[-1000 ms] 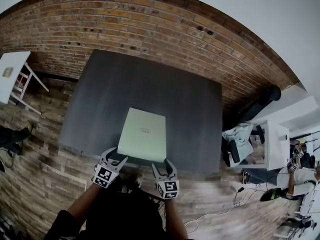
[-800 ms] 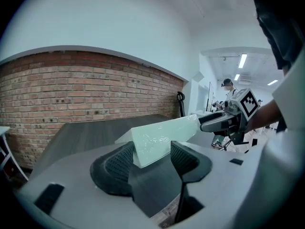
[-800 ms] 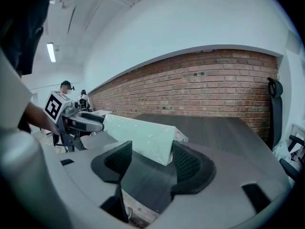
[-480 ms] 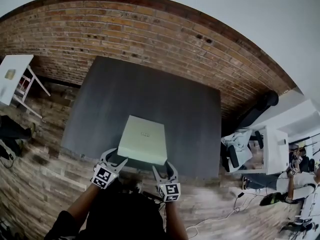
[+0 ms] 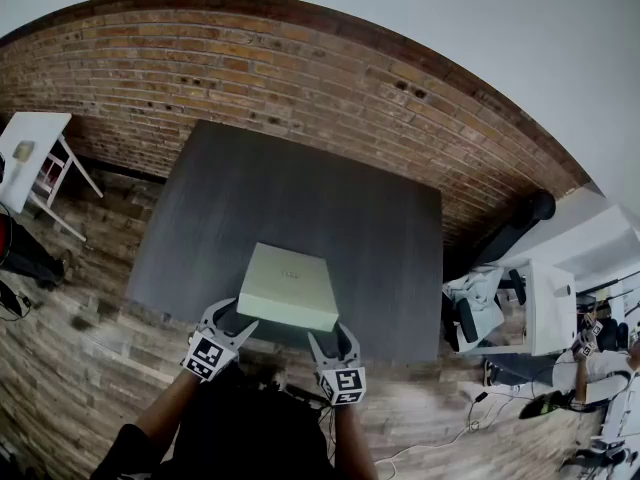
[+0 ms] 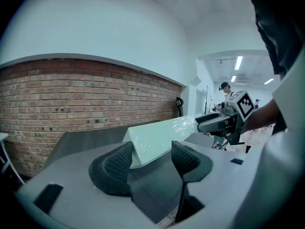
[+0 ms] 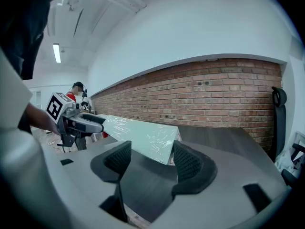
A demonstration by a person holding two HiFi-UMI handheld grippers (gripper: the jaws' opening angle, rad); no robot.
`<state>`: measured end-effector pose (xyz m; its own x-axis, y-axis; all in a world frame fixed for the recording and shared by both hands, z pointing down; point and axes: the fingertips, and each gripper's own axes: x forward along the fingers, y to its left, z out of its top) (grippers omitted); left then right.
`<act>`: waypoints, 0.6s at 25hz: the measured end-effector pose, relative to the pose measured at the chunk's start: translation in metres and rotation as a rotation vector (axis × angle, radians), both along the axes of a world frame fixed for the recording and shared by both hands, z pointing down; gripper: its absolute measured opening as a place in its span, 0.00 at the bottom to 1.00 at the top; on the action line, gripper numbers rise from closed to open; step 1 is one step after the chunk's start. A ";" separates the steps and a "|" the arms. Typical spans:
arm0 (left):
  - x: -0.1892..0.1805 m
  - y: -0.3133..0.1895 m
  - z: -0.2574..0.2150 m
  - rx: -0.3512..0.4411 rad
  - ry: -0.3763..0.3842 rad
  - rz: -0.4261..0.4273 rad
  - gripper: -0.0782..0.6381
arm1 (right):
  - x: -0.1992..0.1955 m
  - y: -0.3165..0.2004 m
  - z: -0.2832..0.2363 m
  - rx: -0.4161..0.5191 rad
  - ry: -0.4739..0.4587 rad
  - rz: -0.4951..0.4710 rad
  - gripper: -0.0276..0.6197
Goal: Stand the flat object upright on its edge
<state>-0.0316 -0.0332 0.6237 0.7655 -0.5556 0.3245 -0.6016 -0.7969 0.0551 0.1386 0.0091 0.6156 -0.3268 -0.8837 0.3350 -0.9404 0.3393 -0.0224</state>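
Observation:
A flat pale green box (image 5: 288,286), wrapped in clear film, lies on the dark table (image 5: 300,188) near its front edge. Its near edge is tilted up off the table and its far edge rests on the top. My left gripper (image 5: 235,325) is at the near left corner and my right gripper (image 5: 330,340) at the near right corner. In the left gripper view the box (image 6: 157,137) has a corner between the open jaws of the left gripper (image 6: 151,159), against the left pad. In the right gripper view the box (image 7: 138,137) reaches between the right gripper (image 7: 151,160)'s open jaws.
A brick wall (image 5: 300,68) runs behind the table. A small white side table (image 5: 25,148) stands at the left on the wooden floor. An office chair (image 5: 475,303) and a white desk (image 5: 555,298) stand to the right, with a person further off.
The box's near edge has risen, so more of its front side shows. Both grippers stay at its near corners.

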 end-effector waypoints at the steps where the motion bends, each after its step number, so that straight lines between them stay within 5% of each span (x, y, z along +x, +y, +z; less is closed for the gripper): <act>1: -0.001 0.000 -0.002 0.004 0.001 0.006 0.46 | -0.001 -0.001 -0.002 0.004 0.002 0.000 0.46; 15: -0.018 -0.017 -0.025 0.083 -0.014 0.041 0.48 | -0.017 -0.018 -0.024 0.060 0.031 0.042 0.47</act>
